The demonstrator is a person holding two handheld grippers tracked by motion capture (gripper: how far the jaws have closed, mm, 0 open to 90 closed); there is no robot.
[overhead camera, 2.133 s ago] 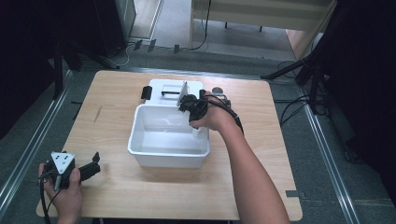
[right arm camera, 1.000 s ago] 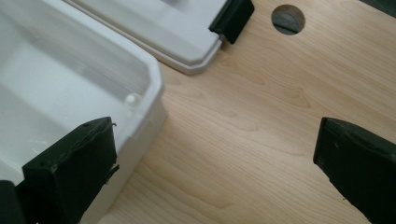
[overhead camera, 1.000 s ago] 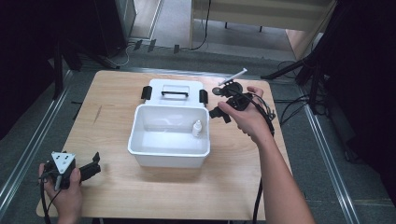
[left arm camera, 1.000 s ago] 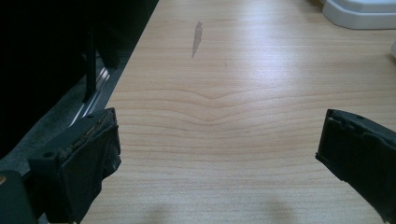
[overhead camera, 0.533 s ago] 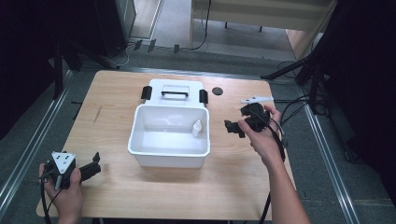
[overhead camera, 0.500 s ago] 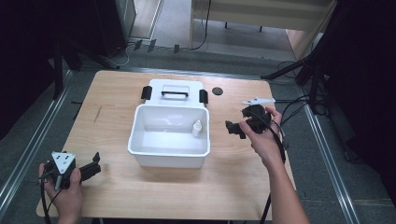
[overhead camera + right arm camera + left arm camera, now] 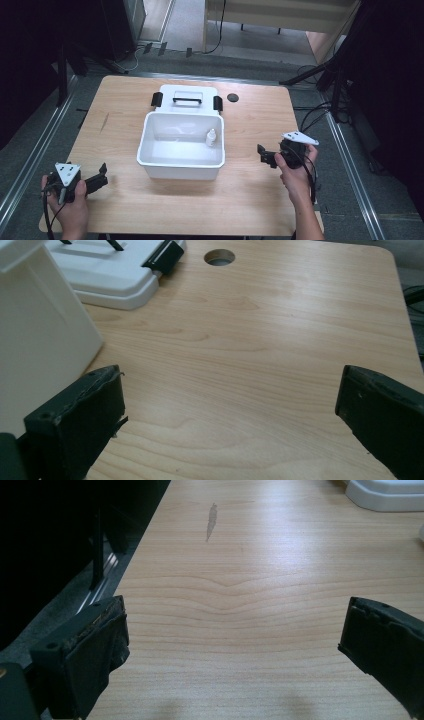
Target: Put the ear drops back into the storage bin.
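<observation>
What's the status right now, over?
Left gripper open, empty. Right gripper open, empty. Small bottle upright inside white bin. Nothing in the way.

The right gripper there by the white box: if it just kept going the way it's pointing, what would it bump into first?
Probably the white box. The right gripper points left across the table, fingers open and empty, toward the box's right wall. From its own view, though, it may slip just past that wall toward the lid.

White black-handled lid (image 7: 185, 97) near the wooden table's (image 7: 260, 200) far edge, round hole (image 7: 232, 97) beside it
</observation>
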